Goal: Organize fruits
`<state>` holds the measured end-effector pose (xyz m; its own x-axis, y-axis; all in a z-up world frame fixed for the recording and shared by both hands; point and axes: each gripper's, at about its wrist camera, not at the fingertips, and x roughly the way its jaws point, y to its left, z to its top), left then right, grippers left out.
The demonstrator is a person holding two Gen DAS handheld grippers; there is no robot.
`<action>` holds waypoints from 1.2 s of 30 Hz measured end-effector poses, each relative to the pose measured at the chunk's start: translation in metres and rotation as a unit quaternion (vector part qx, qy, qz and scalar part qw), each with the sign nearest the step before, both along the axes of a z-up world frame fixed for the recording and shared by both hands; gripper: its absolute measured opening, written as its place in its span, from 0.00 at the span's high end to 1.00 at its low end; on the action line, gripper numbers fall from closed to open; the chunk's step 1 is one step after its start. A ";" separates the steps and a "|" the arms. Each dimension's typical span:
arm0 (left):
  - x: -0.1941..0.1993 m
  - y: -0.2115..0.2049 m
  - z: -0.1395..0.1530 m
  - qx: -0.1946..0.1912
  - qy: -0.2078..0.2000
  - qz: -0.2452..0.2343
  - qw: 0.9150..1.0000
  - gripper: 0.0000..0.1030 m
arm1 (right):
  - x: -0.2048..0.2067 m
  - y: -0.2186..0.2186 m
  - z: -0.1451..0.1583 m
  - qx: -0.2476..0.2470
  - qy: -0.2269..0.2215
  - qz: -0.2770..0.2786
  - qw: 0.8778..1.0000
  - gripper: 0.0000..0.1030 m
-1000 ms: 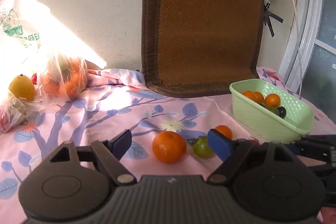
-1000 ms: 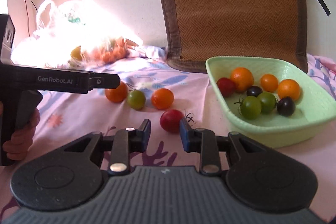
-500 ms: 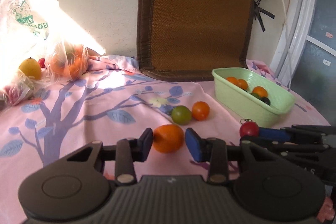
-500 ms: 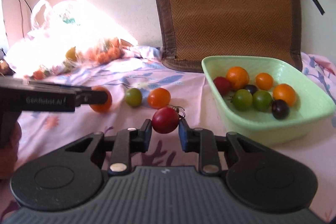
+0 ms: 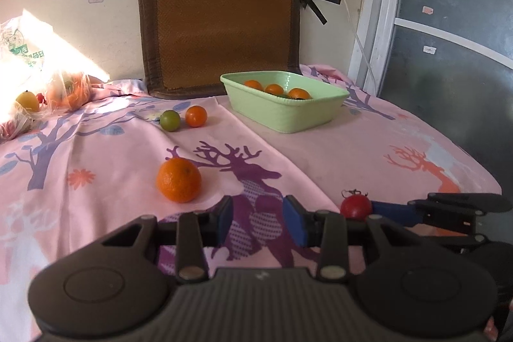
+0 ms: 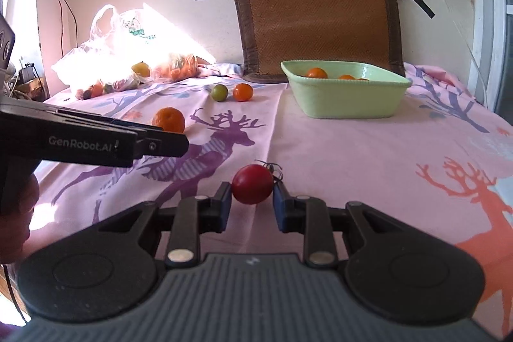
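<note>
Right tool (image 6: pixel 252 193) is clamping the red tomato (image 6: pixel 252 184); left tool (image 5: pixel 258 213) is gripping nothing.
You have just been closing both pairs of jaws: the right is pinching the tomato's sides low over the tabletop (image 6: pixel 352 149), while the left is standing narrow and empty, with the orange (image 5: pixel 178 180) lying ahead-left of it. The tomato is probably light, soft and thin-skinned, so keep squeezing gently across its middle. The green basket (image 5: pixel 282 117) beyond is holding several orange fruits (image 5: pixel 298 93).
</note>
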<state>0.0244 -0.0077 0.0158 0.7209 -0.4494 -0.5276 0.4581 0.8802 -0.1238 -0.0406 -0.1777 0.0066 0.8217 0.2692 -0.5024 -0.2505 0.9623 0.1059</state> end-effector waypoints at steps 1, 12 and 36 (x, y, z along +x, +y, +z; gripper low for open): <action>-0.001 0.002 0.001 0.000 -0.002 0.006 1.000 0.66 | 0.001 -0.001 -0.001 0.002 0.001 -0.002 1.000 0.70; 0.058 0.021 -0.001 0.054 -0.020 0.098 0.994 0.40 | -0.002 -0.002 -0.005 0.017 0.010 -0.006 1.000 0.70; -0.006 -0.032 -0.004 0.055 -0.001 0.023 0.998 0.61 | -0.007 -0.014 -0.008 0.007 0.001 -0.036 0.999 0.70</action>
<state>0.0181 -0.0397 0.0117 0.7409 -0.3557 -0.5697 0.4171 0.9085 -0.0248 -0.0473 -0.1913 -0.0016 0.8379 0.2153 -0.5016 -0.1795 0.9765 0.1193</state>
